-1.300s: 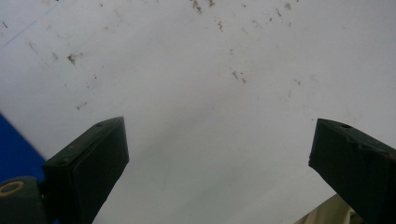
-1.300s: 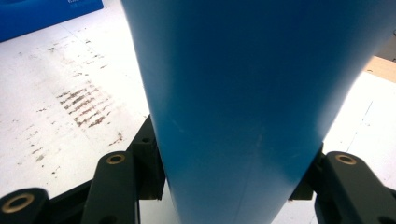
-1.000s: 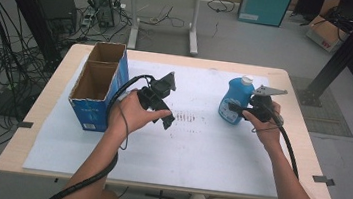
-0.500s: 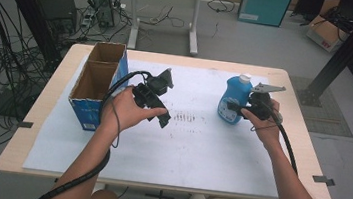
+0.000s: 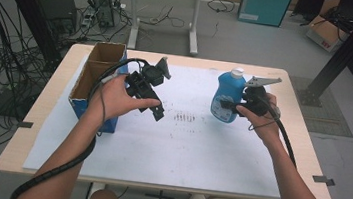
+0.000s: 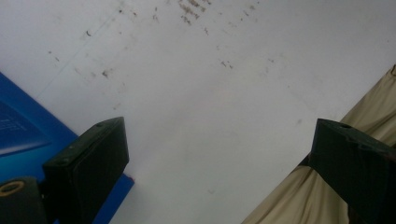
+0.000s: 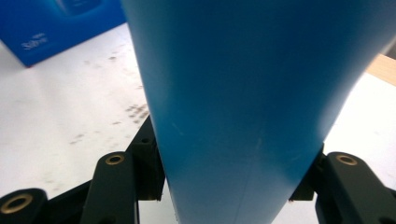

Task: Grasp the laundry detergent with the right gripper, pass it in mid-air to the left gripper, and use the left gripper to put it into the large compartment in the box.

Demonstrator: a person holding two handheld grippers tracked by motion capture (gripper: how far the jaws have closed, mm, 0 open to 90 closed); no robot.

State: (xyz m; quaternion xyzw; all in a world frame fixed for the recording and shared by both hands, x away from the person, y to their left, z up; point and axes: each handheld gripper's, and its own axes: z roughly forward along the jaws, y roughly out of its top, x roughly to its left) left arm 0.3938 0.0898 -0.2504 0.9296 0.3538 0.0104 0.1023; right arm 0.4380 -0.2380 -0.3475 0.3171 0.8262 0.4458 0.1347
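Bench (image 5: 256,179): white sheet, unchanged.
Cardboard box (image 5: 97,78): beside your left tongs (image 5: 157,111), outboard.
Blue bottle (image 5: 229,95): upright, clamped in your right tongs (image 5: 224,105), same spot as a second ago.
Left tongs: wide, empty, drifted slightly boxward. Judgement: bottle secured, transfer to box pending.

the high view looks forward and down over the whole table (image 5: 255,189). the left gripper view faces down, close over the sheet (image 6: 196,93). the right gripper view sits tight against the bottle (image 7: 243,93), sharing the box (image 7: 42,28) with both others
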